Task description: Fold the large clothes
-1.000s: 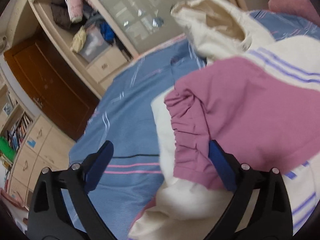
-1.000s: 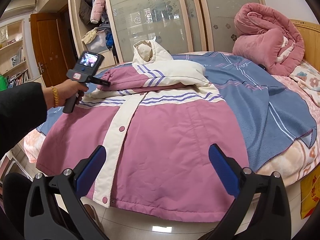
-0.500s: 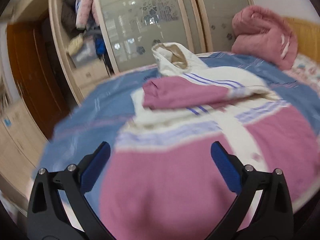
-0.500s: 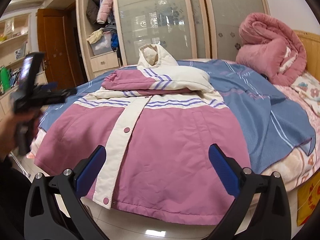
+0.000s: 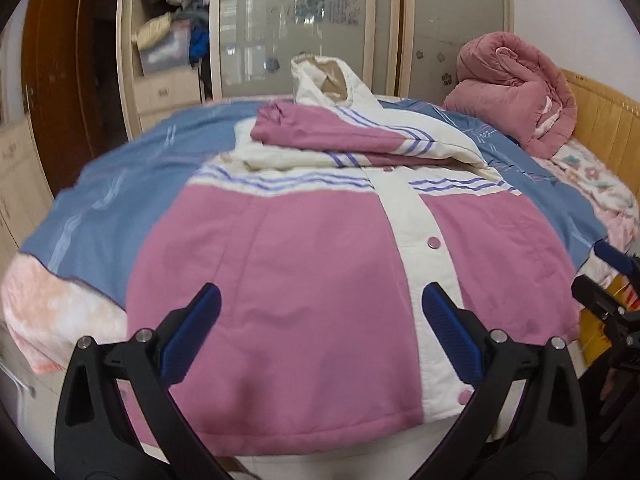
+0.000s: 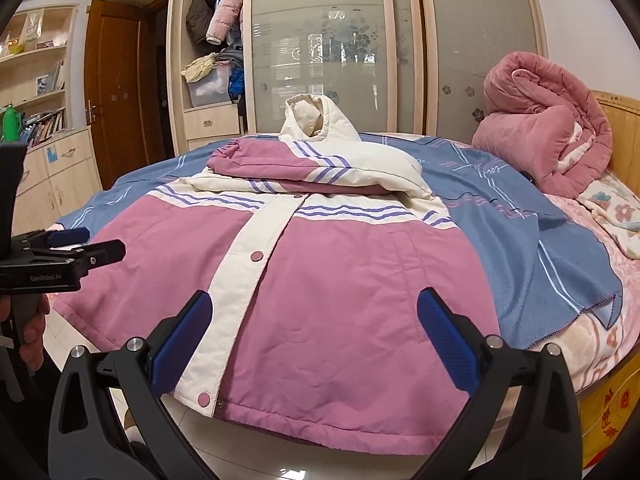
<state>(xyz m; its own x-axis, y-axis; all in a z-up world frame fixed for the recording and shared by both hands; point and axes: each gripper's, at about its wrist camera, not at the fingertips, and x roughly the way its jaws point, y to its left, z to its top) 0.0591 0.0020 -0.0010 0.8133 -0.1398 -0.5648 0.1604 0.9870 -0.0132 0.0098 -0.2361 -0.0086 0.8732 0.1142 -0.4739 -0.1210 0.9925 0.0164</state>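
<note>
A large pink and cream padded jacket (image 5: 320, 264) lies front up on the bed, and it shows in the right wrist view (image 6: 340, 280) too. Both sleeves (image 5: 340, 136) are folded across its chest below the cream hood (image 5: 324, 84). Its hem hangs over the near bed edge. My left gripper (image 5: 320, 332) is open and empty, just above the hem on the left half. My right gripper (image 6: 310, 332) is open and empty above the hem on the right half. The left gripper also shows at the left edge of the right wrist view (image 6: 86, 244).
A blue striped blanket (image 6: 520, 232) covers the bed under the jacket. A rolled pink quilt (image 6: 548, 120) sits at the far right by the wooden headboard (image 5: 604, 120). A wardrobe with glass doors (image 6: 340, 48) and open shelves of clothes stands behind. A brown door (image 6: 116, 88) is at left.
My left gripper has pulled back from the folded sleeve near the hood to the near bed edge by the hem. The right gripper has stayed nearly still. Both stay open.
</note>
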